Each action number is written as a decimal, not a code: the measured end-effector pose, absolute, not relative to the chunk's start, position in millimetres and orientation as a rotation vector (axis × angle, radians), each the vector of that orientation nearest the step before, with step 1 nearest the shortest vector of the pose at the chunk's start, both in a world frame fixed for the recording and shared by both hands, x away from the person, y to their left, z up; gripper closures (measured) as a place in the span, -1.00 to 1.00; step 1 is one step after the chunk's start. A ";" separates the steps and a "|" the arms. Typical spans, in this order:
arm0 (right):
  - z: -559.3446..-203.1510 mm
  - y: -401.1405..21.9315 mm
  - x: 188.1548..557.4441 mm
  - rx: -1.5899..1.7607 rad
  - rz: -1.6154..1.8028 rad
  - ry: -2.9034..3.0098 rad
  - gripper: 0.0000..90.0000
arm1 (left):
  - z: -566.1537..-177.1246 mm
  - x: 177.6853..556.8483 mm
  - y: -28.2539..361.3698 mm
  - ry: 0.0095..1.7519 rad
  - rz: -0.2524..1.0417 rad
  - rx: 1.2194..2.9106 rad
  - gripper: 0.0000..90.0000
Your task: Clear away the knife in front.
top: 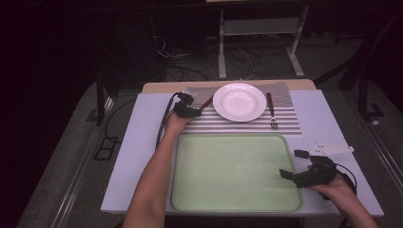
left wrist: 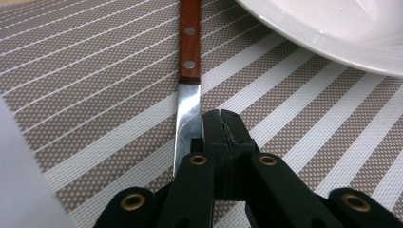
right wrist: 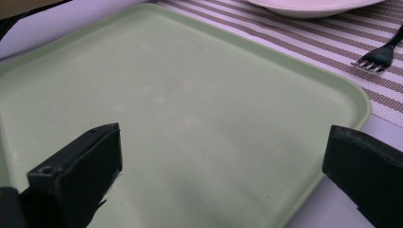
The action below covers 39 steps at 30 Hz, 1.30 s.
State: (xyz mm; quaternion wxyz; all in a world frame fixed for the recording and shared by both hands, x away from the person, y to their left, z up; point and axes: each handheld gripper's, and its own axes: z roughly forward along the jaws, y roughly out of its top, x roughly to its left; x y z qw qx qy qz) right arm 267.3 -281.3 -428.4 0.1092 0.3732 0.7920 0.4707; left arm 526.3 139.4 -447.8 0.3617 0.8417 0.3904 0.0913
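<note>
A wooden-handled knife (left wrist: 189, 71) is seen lying on the striped placemat (left wrist: 95, 85) just left of the white plate (top: 239, 101), its blade beside the closed jaws of the left gripper (left wrist: 222, 124); whether the blade is pinched cannot be told. The right gripper (top: 294, 164) is held with jaws wide apart over the right edge of the green tray (top: 228, 171). A fork (top: 272, 113) lies right of the plate.

Green tray (top: 233, 199) bare — open passage, plate (top: 239, 101) crowds knife (left wrist: 189, 85), fork (top: 272, 111) flanks far side
</note>
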 end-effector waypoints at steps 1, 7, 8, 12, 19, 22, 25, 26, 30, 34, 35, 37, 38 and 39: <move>-428.4 -281.1 267.3 1.097 1.384 2.329 -1.00 | -447.8 526.3 139.4 1.006 0.235 2.168 0.99; -428.4 -281.0 267.1 1.096 1.385 2.331 -1.00 | -447.9 526.0 139.9 1.009 0.239 2.164 0.99; -428.3 -281.2 267.1 1.097 1.384 2.330 -1.00 | -447.6 526.0 140.3 1.008 0.239 2.167 0.99; -428.3 -281.2 267.1 1.097 1.385 2.331 -1.00 | -444.8 525.2 139.3 1.005 0.250 2.157 0.98; -428.0 -281.2 266.9 1.099 1.388 2.329 -1.00 | -438.6 529.0 138.1 0.993 0.263 2.154 0.81; -427.8 -281.5 266.8 1.102 1.390 2.326 -1.00 | -436.2 534.2 136.1 1.005 0.280 2.161 0.69; -427.5 -282.2 266.6 1.099 1.395 2.321 -1.00 | -434.2 539.9 134.3 1.010 0.302 2.168 0.64; -427.4 -282.5 266.5 1.099 1.396 2.319 -1.00 | -433.4 542.0 134.1 1.013 0.305 2.172 0.63; -426.9 -283.4 266.5 1.104 1.402 2.311 -1.00 | -431.7 549.0 131.3 1.021 0.315 2.175 0.58; -427.2 -283.7 266.5 1.106 1.405 2.311 -1.00 | -431.9 554.0 126.3 1.029 0.315 2.171 0.54; -427.2 -283.7 266.5 1.106 1.405 2.311 -1.00 | -431.9 554.0 126.3 1.029 0.315 2.171 0.54; -427.0 -283.7 266.5 1.104 1.408 2.310 -1.00 | -432.6 556.3 123.6 1.030 0.321 2.174 0.54; -426.9 -283.7 266.4 1.105 1.409 2.310 -1.00 | -433.8 558.9 119.8 1.029 0.317 2.175 0.54; -426.9 -283.8 266.4 1.106 1.410 2.309 -1.00 | -434.3 559.9 118.0 1.029 0.317 2.180 0.54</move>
